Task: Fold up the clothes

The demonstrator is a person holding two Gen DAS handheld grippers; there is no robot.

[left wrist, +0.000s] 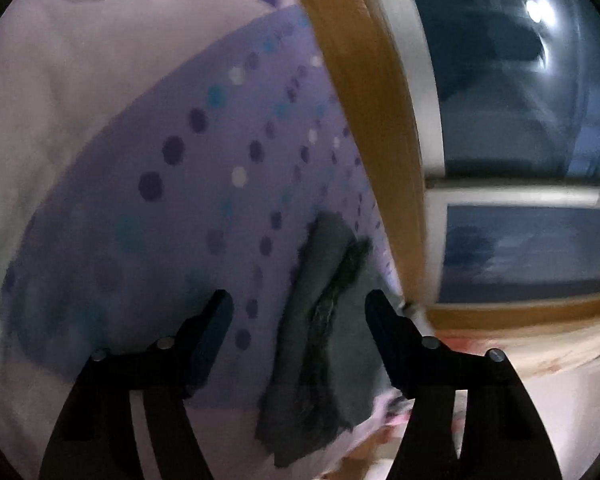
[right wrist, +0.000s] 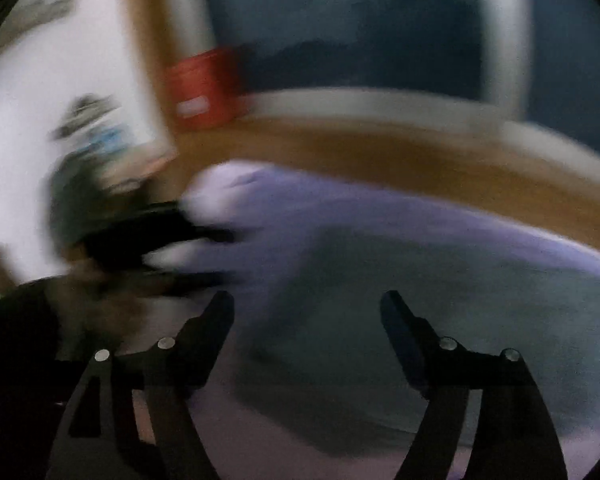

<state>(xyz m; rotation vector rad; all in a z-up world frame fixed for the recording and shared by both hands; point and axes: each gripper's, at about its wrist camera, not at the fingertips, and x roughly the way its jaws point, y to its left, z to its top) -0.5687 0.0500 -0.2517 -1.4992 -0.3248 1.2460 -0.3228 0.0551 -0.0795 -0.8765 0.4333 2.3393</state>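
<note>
A grey garment (left wrist: 328,320) lies bunched in lengthwise folds on a lilac bed sheet (left wrist: 204,200) with dark, teal and white dots. My left gripper (left wrist: 298,300) hovers over it, open, its fingers astride the cloth and apart from it. In the right wrist view everything is motion-blurred. My right gripper (right wrist: 306,300) is open above a dull grey-green stretch of fabric (right wrist: 380,340) on the lilac sheet (right wrist: 340,216), with nothing between its fingers. A dark blurred shape (right wrist: 160,240) at the left looks like the other gripper.
A wooden frame (left wrist: 364,100) runs along the sheet's edge, with a dark window (left wrist: 520,80) behind it. A red box (right wrist: 204,88) stands on the wooden ledge (right wrist: 380,144). White fabric (left wrist: 40,100) with purple patches lies to the left.
</note>
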